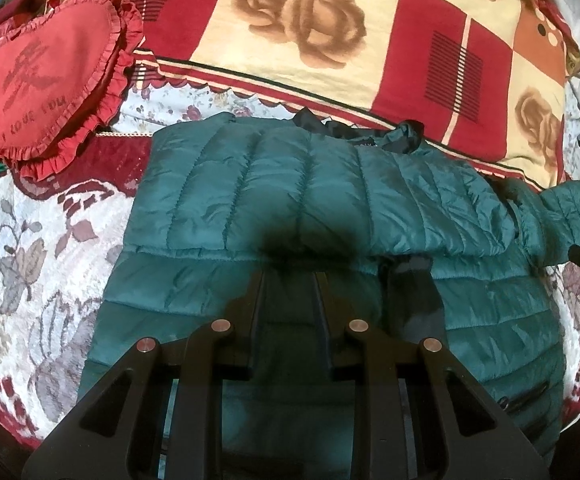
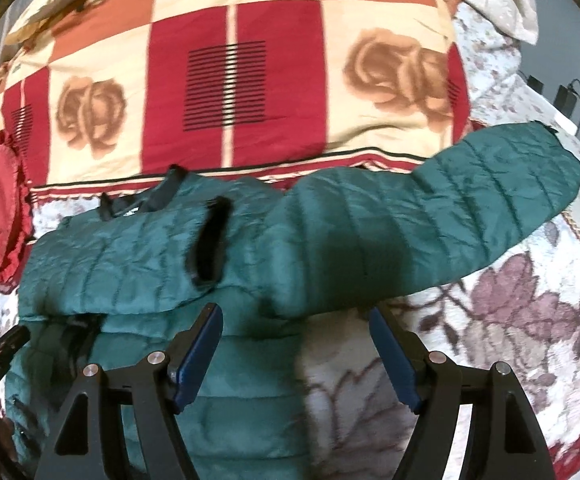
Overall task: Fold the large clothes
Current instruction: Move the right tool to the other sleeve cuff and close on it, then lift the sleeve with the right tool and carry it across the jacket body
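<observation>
Green quilted puffer jacket (image 1: 290,200) lies flat on the bed, on a floral bedspread (image 1: 22,264), partly folded: 1 sleeve is laid across the body, its lower edge forming a ridge just ahead of the left gripper (image 1: 290,280). Left gripper sits over the jacket body, its 2 fingers (image 1: 256,300) parallel with a narrow gap and only jacket fabric showing between them; nothing looks pinched, but I cannot tell if the tips touch the cloth. Black collar lining (image 1: 330,126) shows at the far edge of the jacket, next to a red-and-cream checked blanket (image 1: 370,52) printed with roses and the word "love". A red heart-shaped ruffled pillow (image 1: 38,80) is at far left, overlapping the bedspread, apart from the jacket. In the right wrist view the right gripper (image 2: 296,328) is wide open and holds nothing, blue pads (image 2: 200,356) visible, left finger over the jacket body, right finger over bare bedspread. The other sleeve (image 2: 430,224) stretches out to the right across the bedspread, unfolded, just beyond the right gripper's tips. Black-edged pocket slit (image 2: 210,240) is visible on the folded part. Right view is slightly blurred.
</observation>
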Tool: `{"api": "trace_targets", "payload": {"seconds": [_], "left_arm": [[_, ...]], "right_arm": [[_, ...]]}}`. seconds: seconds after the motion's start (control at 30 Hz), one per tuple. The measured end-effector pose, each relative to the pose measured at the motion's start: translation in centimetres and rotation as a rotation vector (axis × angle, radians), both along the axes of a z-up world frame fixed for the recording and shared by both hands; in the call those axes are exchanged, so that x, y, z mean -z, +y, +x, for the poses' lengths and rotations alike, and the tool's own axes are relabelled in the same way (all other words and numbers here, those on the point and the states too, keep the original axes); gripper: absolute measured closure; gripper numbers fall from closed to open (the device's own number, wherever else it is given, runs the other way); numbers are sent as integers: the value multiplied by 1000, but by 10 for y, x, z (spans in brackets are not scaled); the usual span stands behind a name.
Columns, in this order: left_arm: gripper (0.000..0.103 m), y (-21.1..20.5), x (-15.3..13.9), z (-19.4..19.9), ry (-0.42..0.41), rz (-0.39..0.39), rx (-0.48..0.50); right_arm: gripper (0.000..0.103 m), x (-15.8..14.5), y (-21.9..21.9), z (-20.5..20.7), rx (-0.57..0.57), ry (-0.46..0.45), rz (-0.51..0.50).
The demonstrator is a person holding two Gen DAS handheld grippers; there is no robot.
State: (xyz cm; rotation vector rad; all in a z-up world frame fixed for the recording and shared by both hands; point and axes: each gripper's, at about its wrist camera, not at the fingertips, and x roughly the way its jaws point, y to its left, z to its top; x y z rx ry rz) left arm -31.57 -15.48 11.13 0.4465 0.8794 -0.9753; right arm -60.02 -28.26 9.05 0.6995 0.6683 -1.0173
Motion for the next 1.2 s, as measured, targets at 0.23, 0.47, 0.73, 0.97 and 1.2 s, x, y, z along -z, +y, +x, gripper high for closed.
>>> {"api": "trace_targets", "payload": {"seconds": [0.23, 0.47, 0.73, 0.97, 1.2], "left_arm": [[81, 2, 1, -1, 11, -7, 8], [81, 9, 1, 5, 33, -12, -3], [81, 7, 5, 6, 60, -21, -2], [81, 6, 6, 10, 90, -14, -2], [81, 10, 4, 19, 113, -22, -27]], "right_arm": [[30, 1, -21, -33, 66, -10, -32], [26, 4, -65, -111, 240, -16, -61], [26, 9, -105, -176, 407, -64, -2], [26, 22, -127, -207, 486, -137, 40], [26, 21, -155, -215, 500, -234, 34]]}}
